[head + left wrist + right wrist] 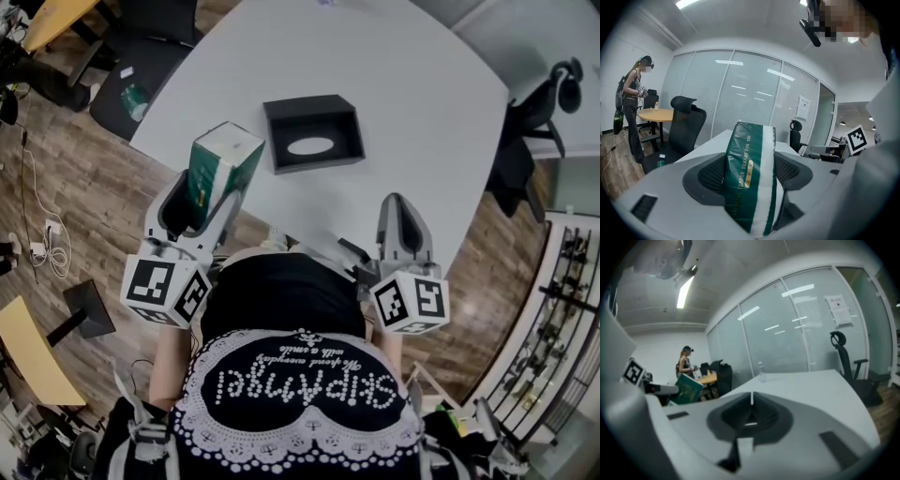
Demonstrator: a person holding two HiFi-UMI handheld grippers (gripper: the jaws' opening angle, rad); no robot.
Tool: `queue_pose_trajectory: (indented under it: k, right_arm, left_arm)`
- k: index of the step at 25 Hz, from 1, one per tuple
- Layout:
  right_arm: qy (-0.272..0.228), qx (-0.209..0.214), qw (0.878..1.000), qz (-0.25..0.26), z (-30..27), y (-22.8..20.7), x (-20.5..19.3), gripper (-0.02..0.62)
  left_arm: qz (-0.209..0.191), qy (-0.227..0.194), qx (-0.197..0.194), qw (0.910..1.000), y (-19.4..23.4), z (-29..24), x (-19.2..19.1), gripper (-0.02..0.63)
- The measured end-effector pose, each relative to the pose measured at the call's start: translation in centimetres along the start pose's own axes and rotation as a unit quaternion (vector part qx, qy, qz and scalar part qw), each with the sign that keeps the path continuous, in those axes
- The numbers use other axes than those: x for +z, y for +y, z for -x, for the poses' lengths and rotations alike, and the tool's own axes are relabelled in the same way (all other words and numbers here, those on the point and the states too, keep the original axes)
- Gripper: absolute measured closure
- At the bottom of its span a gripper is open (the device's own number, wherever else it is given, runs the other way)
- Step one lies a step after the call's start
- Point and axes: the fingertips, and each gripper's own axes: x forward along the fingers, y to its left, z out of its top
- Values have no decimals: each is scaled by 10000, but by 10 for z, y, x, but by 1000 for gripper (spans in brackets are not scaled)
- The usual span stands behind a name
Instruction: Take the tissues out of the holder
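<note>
The white desk (422, 103) is carrying the black holder (312, 133), now well apart from the green tissue pack (225, 161). The left tool (200, 199) is clamping that pack upright; the right tool (751, 411) is sitting clenched, empty. Judgement: a steady squeeze and a flat set-down are advisable.

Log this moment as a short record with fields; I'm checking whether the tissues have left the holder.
Tissue pack: green with a white stripe, out of the holder, held up near the table's near edge
Holder: black, on the white table, oval slot facing up, nothing touching it
Left hand-held gripper: jaws clamped on the tissue pack
Right hand-held gripper: jaws together, nothing between them
Task status: the pack appears removed, but it has not been set down
</note>
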Motion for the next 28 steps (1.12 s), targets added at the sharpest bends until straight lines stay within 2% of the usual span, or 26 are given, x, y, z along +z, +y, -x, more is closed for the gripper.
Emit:
queue_pose_trajectory:
  k: [28]
  right_arm:
    - [-44,-40,10000,12,8,-2,1,560]
  left_arm:
    - [-32,-32,-154,9999,-8,-5,5,268]
